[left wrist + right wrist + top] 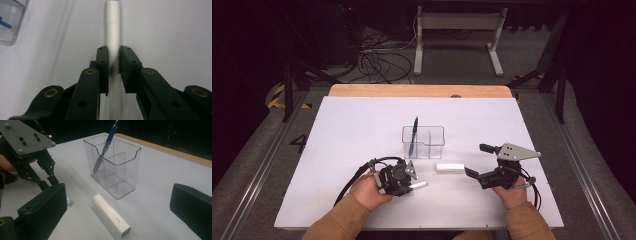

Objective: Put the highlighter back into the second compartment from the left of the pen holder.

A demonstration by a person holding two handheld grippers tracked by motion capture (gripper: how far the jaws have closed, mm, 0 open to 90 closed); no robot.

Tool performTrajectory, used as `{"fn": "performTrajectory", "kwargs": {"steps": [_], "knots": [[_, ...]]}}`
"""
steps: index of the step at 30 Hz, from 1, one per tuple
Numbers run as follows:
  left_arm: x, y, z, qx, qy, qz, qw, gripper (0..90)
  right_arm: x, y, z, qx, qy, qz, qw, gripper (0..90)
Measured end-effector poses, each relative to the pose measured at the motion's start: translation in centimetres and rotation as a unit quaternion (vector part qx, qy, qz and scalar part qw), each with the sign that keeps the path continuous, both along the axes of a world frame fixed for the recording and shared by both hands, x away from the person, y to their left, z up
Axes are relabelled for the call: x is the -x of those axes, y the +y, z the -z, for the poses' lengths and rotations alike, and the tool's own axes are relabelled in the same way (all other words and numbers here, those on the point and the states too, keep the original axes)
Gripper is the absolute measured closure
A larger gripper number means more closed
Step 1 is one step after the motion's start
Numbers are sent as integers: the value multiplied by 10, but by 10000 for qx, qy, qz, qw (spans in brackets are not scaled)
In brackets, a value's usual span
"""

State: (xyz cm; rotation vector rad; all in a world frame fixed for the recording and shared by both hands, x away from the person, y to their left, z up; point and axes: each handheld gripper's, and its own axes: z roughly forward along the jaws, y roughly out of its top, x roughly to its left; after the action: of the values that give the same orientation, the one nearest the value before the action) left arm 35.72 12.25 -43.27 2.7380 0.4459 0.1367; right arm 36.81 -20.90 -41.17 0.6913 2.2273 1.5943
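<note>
Near us, our left gripper (pixel 113 72) lies low on the white table (pixel 337 150), its jaws clenched round a slim white pen (pixel 113 32) that lies flat (the pads press both sides of the barrel). We should keep that squeeze firm and lift straight up, level. To the right, our right gripper (pixel 479 160) rests with jaws spread, holding nothing. Between them lies a white eraser-like block (pixel 450 168). Farther off stands the clear divided holder (pixel 423 142), a blue pen (pixel 413 135) leaning in its left compartment.
</note>
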Motion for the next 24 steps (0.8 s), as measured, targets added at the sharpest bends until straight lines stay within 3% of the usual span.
{"fn": "performTrajectory", "kwargs": {"steps": [8,11,24], "knots": [[1,-1,0,-36,-35,21,10000,784,0,0,0,-3,-4,9,10000,16],[3,-2,-1,-72,-140,54,9999,785,0,0,0,-3,-10,10,10000,16],[8,2,-17,268,-276,60,9992,785,0,0,0,-19,6,8,10000,16]]}}
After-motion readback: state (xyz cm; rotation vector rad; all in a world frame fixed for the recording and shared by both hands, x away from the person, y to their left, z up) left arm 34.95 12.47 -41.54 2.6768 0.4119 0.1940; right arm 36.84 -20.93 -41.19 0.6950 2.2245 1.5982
